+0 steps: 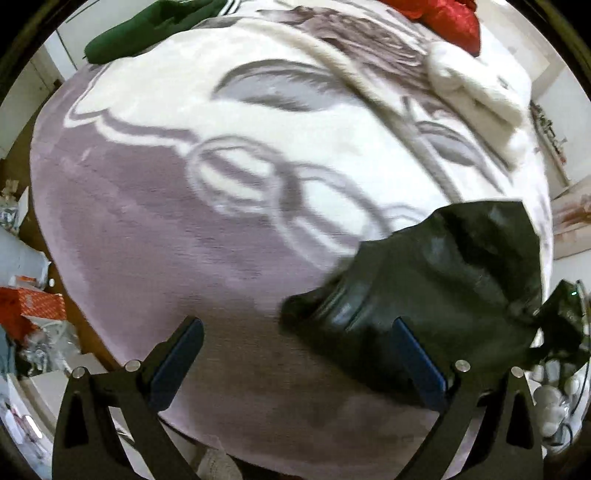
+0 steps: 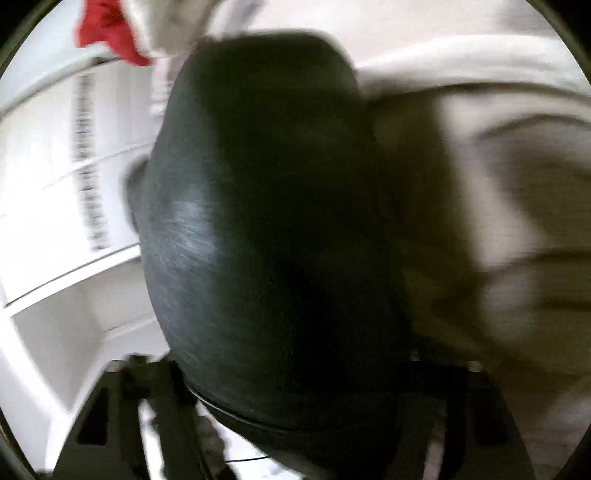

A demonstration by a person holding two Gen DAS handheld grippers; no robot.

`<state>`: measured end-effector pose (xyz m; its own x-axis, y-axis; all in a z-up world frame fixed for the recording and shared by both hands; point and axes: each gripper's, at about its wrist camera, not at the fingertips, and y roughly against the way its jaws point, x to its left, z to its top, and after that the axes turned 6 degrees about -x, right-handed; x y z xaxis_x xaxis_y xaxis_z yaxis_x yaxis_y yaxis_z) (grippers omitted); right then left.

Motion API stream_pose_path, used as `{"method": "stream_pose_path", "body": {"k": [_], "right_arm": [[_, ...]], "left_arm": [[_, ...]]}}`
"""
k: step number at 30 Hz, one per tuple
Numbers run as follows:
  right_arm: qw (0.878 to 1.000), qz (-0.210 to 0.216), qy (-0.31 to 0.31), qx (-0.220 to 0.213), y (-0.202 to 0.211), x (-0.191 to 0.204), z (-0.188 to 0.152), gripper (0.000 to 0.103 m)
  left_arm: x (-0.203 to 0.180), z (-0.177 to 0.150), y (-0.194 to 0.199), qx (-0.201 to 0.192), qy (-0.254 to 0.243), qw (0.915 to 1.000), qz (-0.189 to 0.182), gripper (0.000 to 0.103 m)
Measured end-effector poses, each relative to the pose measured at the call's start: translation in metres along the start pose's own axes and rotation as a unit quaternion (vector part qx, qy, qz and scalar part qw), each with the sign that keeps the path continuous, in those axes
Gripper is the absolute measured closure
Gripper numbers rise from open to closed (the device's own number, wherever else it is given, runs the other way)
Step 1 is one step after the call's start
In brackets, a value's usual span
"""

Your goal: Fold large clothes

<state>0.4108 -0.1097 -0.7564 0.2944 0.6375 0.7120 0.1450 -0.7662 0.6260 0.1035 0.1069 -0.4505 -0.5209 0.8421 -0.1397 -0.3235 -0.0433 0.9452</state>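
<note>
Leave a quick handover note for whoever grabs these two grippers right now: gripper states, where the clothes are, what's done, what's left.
Left gripper: open, nothing between its fingers, pointing down at the lilac and white blanket.
Right gripper: view is blurred; the black garment fills the space in front of it, and whether it is gripped cannot be told.
Clothes: the black garment lies bunched on the blanket by the left gripper's right finger. A white garment, a green one and a red one sit at the far edge.
Done: no fold visible on the black garment.
Left: spread it flat, fold it, then the others.
</note>
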Motion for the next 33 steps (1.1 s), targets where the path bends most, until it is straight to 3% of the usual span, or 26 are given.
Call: {"method": "stream_pose_path", "body": {"k": [2, 4, 6, 8, 10, 11, 13, 16, 19, 20, 33], "right_arm": [[1.000, -0.023, 0.000, 0.006, 0.015, -0.002, -0.004, 0.022], [0.996, -0.079, 0.033, -0.012, 0.032, 0.011, -0.010, 0.021], [0.982, -0.159, 0.086, -0.046, 0.047, 0.035, -0.021, 0.021], [0.960, -0.224, 0.141, -0.091, 0.083, 0.067, -0.019, 0.021], [0.936, -0.250, 0.208, -0.133, 0.099, 0.102, -0.024, 0.023], [0.931, -0.244, 0.234, -0.136, 0.122, 0.125, -0.015, 0.026], [0.924, -0.254, 0.269, -0.101, 0.101, 0.148, -0.014, 0.059], [0.902, -0.287, 0.315, -0.065, 0.041, 0.170, -0.001, 0.062], [0.862, -0.358, 0.353, -0.061, -0.009, 0.179, -0.004, 0.061], [0.855, -0.370, 0.359, -0.063, -0.015, 0.175, -0.004, 0.061], [0.836, -0.393, 0.374, -0.085, -0.021, 0.178, -0.010, 0.061]], "left_arm": [[-0.025, 0.000, -0.005, -0.004, -0.001, 1.0000, -0.006, 0.000], [-0.045, -0.002, -0.017, 0.003, -0.004, 0.9999, -0.011, 0.000], [-0.059, -0.005, -0.032, 0.003, -0.016, 0.9998, 0.013, 0.000], [-0.063, -0.006, -0.046, 0.011, -0.028, 0.9990, 0.034, 0.000], [-0.058, -0.007, -0.056, 0.019, -0.022, 0.9990, 0.034, 0.000], [-0.055, -0.007, -0.059, 0.023, -0.020, 0.9990, 0.031, 0.000], [-0.050, -0.008, -0.063, 0.029, -0.016, 0.9991, 0.027, 0.000], [-0.049, -0.007, -0.064, 0.030, -0.018, 0.9990, 0.028, 0.000], [-0.050, -0.006, -0.064, 0.027, -0.023, 0.9989, 0.031, 0.000], [-0.051, -0.005, -0.065, 0.027, -0.023, 0.9989, 0.031, 0.000], [-0.052, -0.007, -0.066, 0.024, -0.034, 0.9986, 0.032, 0.000]]}}
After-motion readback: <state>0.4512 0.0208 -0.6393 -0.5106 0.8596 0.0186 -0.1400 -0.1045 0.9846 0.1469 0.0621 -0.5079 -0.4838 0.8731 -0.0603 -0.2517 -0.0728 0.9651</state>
